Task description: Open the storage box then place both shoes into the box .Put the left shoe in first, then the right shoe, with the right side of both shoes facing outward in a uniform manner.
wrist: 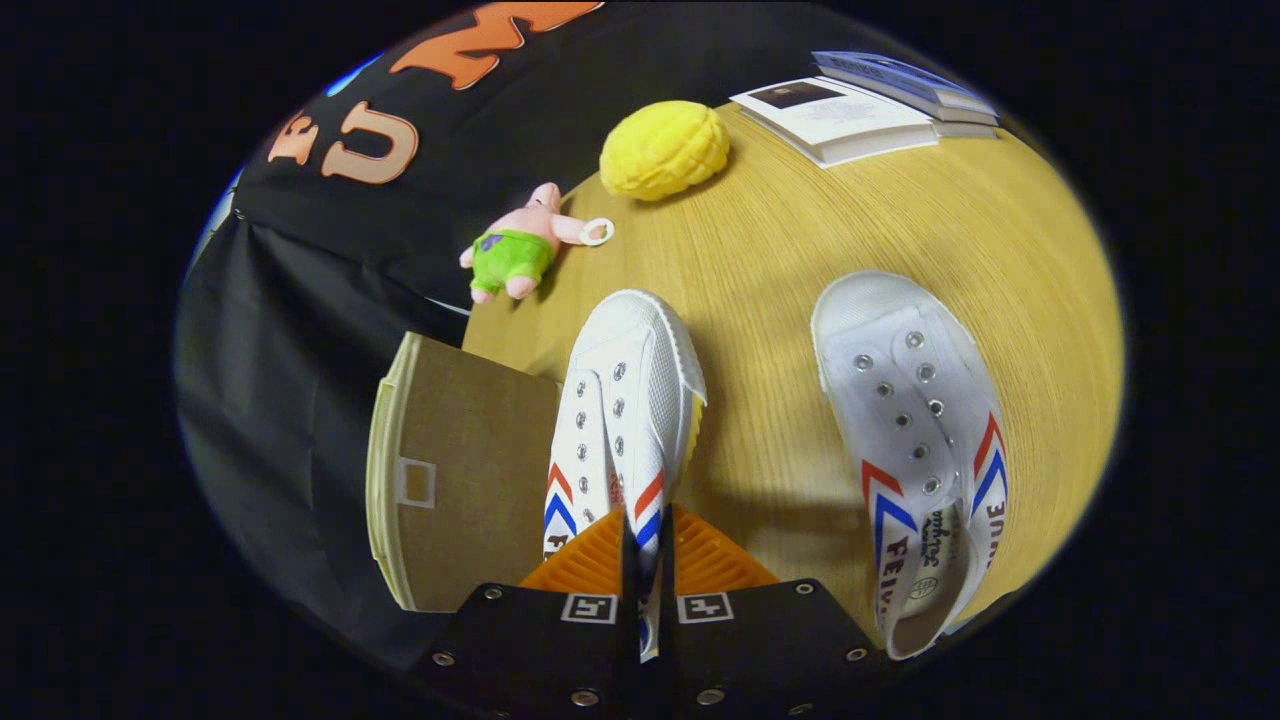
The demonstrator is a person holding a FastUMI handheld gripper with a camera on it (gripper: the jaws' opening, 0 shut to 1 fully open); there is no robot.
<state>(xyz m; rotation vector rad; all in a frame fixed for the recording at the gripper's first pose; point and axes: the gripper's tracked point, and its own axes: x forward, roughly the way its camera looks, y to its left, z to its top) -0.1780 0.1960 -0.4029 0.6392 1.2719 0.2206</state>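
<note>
While the gripper (pixel 640 545) pinches one shoe (pixel 625 410) (toe forward), storage box (pixel 450 480) sits beside.

The gripper (pixel 648 560) hides the heel of the held shoe (pixel 625 420), while the storage box (pixel 455 470) shows no interior and the second shoe's (pixel 915 440) lettering runs unreadably small at lower right.

White shoe (pixel 625 420) gripped (other shoe (pixel 915 430) flat)
</note>
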